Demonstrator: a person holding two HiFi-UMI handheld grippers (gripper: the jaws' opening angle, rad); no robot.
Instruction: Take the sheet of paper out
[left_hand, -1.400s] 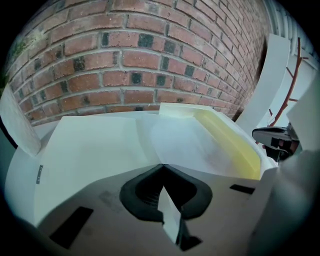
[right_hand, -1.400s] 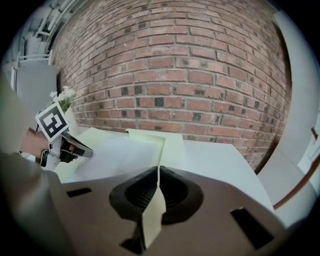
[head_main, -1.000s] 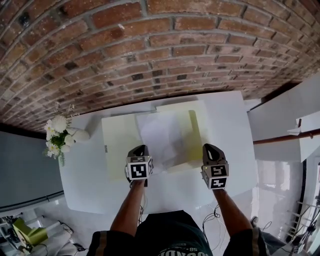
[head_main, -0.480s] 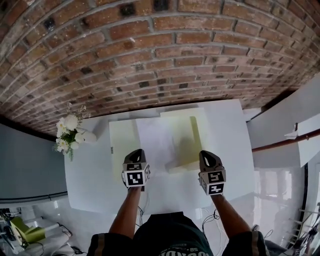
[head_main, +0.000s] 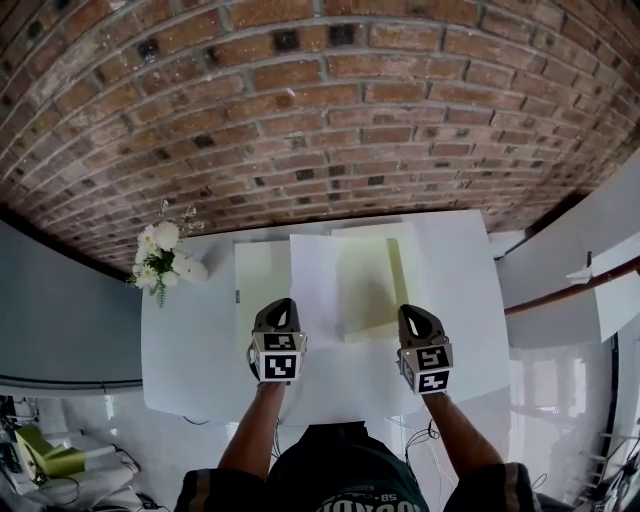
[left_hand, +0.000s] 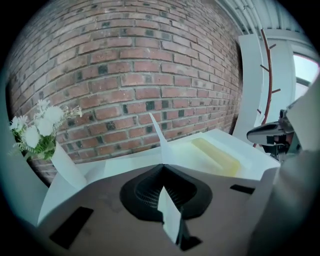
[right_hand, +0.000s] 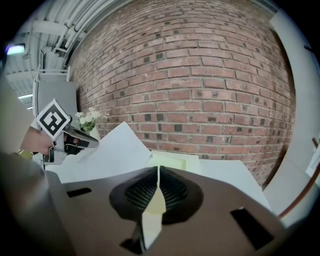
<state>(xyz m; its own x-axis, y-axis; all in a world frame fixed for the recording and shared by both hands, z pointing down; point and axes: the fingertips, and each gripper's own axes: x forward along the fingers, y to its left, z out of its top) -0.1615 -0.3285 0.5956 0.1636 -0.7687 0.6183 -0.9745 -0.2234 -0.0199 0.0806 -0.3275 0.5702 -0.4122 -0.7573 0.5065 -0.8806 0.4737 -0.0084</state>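
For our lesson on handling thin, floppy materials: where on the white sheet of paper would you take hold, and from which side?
Its near edge, coming from the person's side. The white sheet of paper lies thin over the pale yellow folder, so only an edge offers purchase; the left gripper is shut on it there, the right gripper on the folder's edge.

Forearms (head_main: 258, 430) forward; left hand-held gripper (head_main: 277, 310) clamped on sheet of paper (head_main: 310, 275), right hand-held gripper (head_main: 413, 315) on folder (head_main: 258, 290).
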